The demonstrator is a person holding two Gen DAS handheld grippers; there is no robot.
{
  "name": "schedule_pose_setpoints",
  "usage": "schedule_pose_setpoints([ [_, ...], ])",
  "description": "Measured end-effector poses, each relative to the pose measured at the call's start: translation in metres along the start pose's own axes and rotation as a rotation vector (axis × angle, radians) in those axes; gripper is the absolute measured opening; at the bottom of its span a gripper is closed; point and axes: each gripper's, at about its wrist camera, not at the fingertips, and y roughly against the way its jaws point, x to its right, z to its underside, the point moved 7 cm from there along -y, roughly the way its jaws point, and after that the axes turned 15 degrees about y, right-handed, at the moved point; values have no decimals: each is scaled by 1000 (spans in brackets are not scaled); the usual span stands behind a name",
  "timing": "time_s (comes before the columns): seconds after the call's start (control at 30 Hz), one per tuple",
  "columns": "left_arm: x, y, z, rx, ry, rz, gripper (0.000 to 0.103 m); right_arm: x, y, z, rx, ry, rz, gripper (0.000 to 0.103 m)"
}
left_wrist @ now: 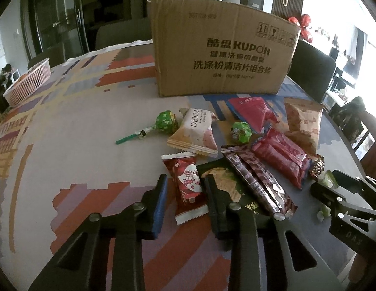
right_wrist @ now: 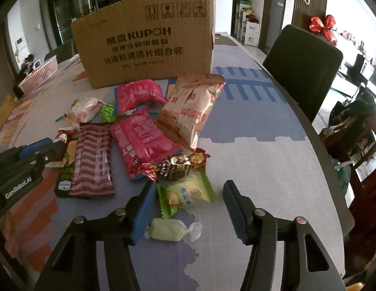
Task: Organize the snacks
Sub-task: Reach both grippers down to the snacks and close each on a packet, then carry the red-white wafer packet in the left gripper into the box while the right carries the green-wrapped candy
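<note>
Left gripper: straddling the red heart-print candy, fingers nearly touching its sides; squeezing not confirmable by eye, so counting as clenched on it.
Red candy axis: running away from the camera, roughly along the fingers, white crimped ends pointing near and far.
Red candy place: lying flat on the patterned tablecloth, left edge of the snack pile, touching the dark green cracker packet.
Right gripper: standing released, jaws wide, nothing pressed.
Green-edged biscuit packet: sitting between the right fingertips, slightly toward the left finger, long axis lying across the gap.
Pale wrapped sweet: resting nearer the camera, just beside the left finger, inside the gap.
Nearer hand: left for the red candy, right for the green-edged packet.
Cardboard box: standing upright beyond the pile, well apart from both grippers.
Likely step: lifting the candy toward the box, judging by the layout.
</note>
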Motion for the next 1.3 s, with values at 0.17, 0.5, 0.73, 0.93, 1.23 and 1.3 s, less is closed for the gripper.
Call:
schedule_pose_setpoints([
  [0.17,0,-3,0,-3,-4,-8,24,-1,1,-1,3,5,3,42],
  [0.5,0,-1,3,-17,-11,-5,23,-5,7,-3,23,11,-9,34],
  [0.73,5,24,5,5,-4,24,23,-5,20,-6,66,1,-32,34],
  [0.93,10,48,9,32,-1,46,23,-6,37,-12,124,13,-48,34],
  [1.23,15,78,-8,105,3,72,23,-14,67,-38,233,69,-66,34],
  [1.3,17,82,-16,124,1,76,23,-14,74,-47,262,75,-74,34],
])
